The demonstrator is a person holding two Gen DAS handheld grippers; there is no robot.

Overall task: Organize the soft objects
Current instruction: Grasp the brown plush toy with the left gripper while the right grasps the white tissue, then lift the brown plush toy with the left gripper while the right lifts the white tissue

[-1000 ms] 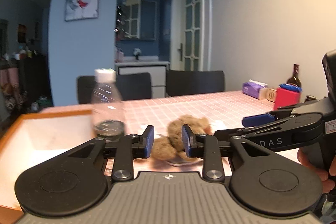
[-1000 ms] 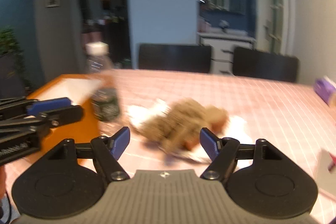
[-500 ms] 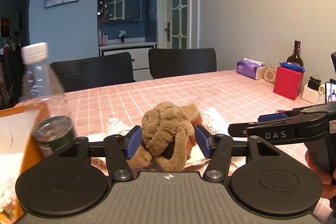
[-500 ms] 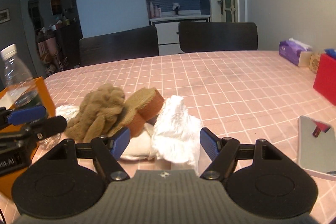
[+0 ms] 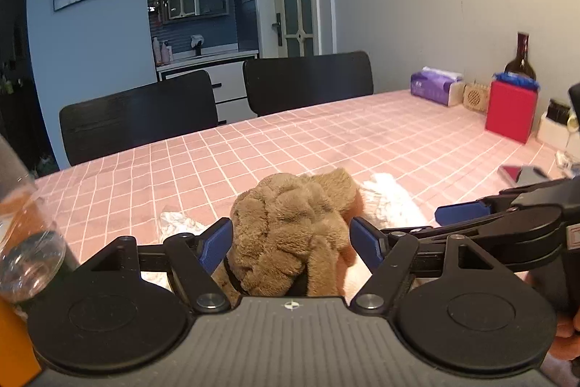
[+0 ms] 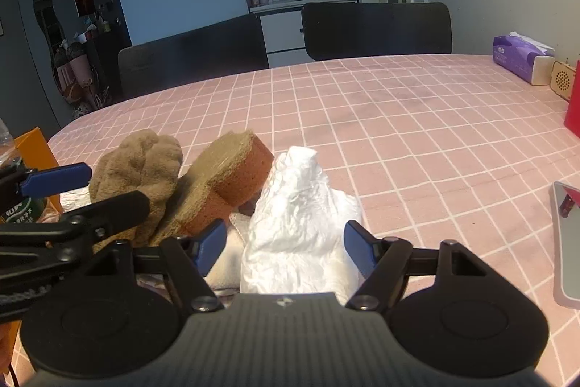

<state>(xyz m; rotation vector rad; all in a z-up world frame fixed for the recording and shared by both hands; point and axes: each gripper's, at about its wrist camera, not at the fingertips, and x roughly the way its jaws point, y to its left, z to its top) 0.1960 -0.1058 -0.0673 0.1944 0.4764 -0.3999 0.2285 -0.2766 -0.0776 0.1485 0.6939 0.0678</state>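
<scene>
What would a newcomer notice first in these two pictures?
A small heap of soft things lies near the front of the pink checked table: a brown plush cloth between the open left gripper, and a crumpled white bag between the open right gripper. A brown sponge leans between them.

My tabletop (image 6: pixel 417 133) is wearing a pink cloth with a thin white grid. The plush thing (image 5: pixel 290 227) is looking tan-brown and fuzzy, and the sponge (image 6: pixel 232 180) beside it is showing an olive-tan top over an orange-brown body. The crumpled bag (image 6: pixel 301 216) is shining plain white. Both of my tools, left tool (image 5: pixel 291 242) and right tool (image 6: pixel 284 243), are sporting black bodies with blue pads. Over by the wall a purple tissue pack (image 5: pixel 433 86) and a red box (image 5: pixel 511 115) are sitting, and the chairs (image 5: pixel 308 78) are looking black.
</scene>
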